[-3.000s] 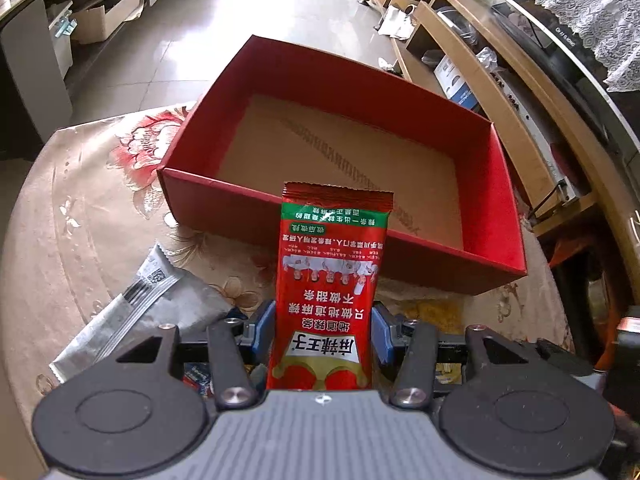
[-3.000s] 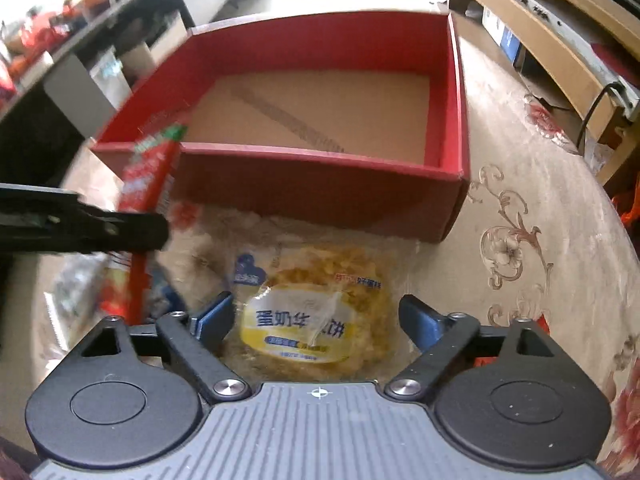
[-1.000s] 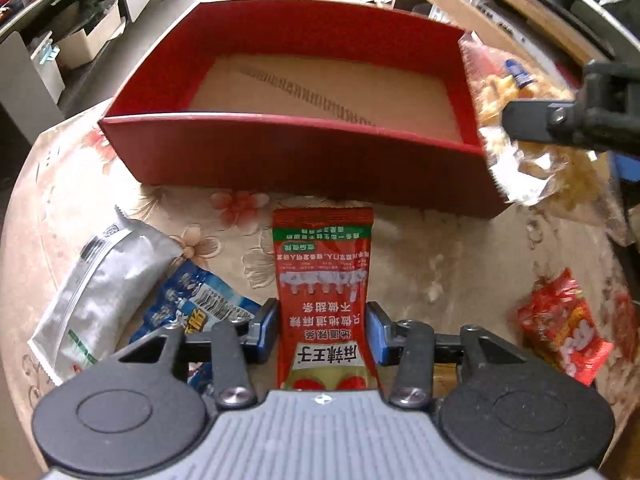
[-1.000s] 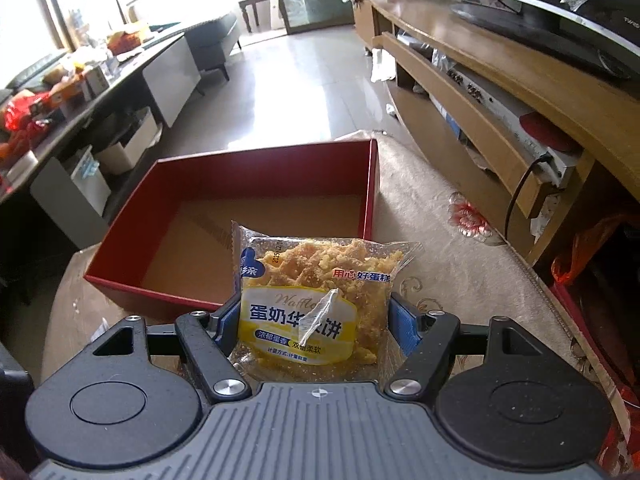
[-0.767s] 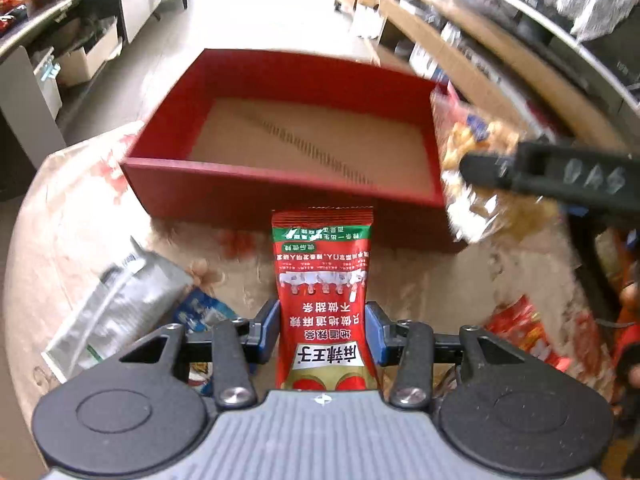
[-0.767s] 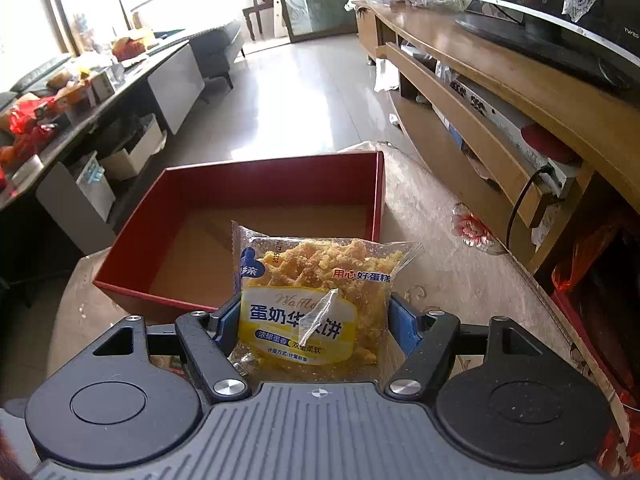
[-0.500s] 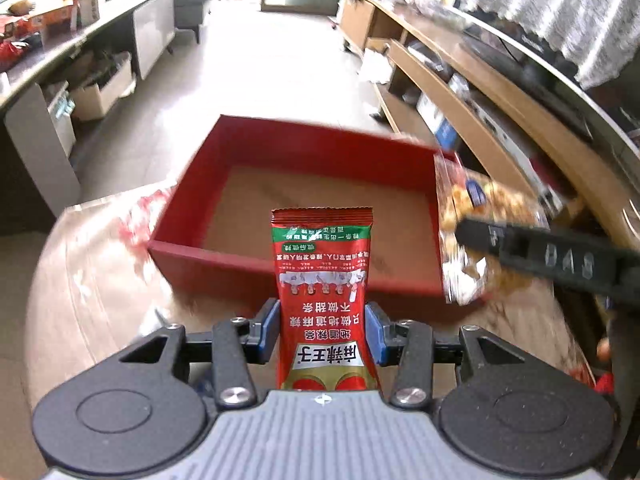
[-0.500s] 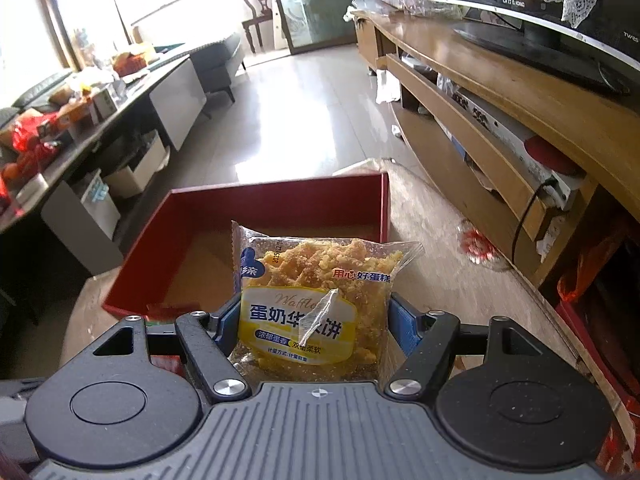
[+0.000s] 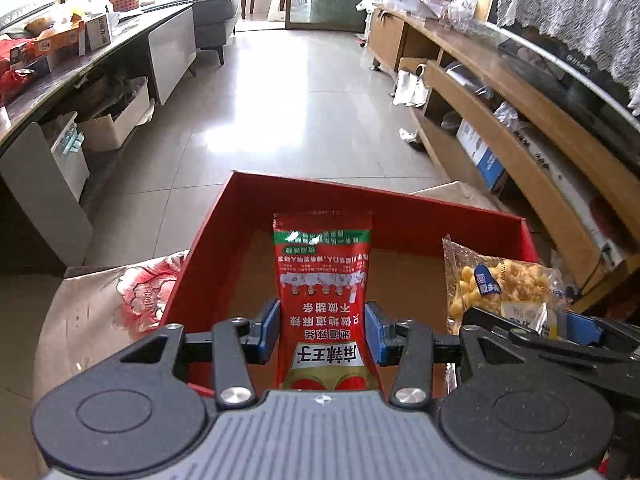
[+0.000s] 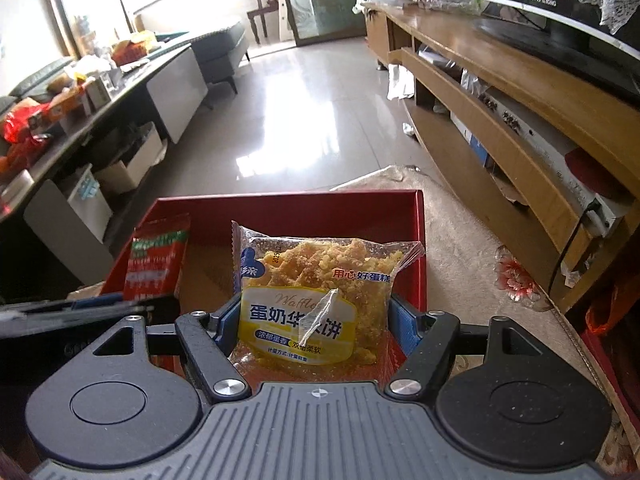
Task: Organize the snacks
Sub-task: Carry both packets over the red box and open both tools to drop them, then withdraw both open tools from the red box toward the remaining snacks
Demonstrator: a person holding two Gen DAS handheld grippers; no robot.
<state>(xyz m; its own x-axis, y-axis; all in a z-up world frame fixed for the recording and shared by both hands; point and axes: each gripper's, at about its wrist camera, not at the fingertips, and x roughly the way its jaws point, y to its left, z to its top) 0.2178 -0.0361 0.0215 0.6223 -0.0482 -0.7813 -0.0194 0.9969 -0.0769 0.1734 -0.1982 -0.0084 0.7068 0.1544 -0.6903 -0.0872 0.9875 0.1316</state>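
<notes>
A: Packets, one per gripper, both hanging over the open red cardboard box (image 9: pixel 452 216) with the plain brown floor. The left gripper (image 9: pixel 322 330) has its jaws nearly closed on the slim red foil sachet with a green band (image 9: pixel 322 280), pinching its lower half so it stands upright.

B: And the right gripper (image 10: pixel 316 326)?

A: Jaws about half open, because the clear plastic pack of crumbly yellow waffle cake (image 10: pixel 316 280) is wide; they clamp its sides. In the left view it sits at three o'clock of the sachet.

B: Why held that way?

A: My guess: side grips leave the free ends pointing into the box, so each should drop flat when let go. The box sits on the desk with the beige floral cloth (image 9: pixel 120 300), at twelve o'clock of both grippers.

B: Any writing?

A: "Waffle" in script on the yellow label, above bold Chinese characters. The sachet's print is upside down to the camera; I can't read it reliably.
</notes>
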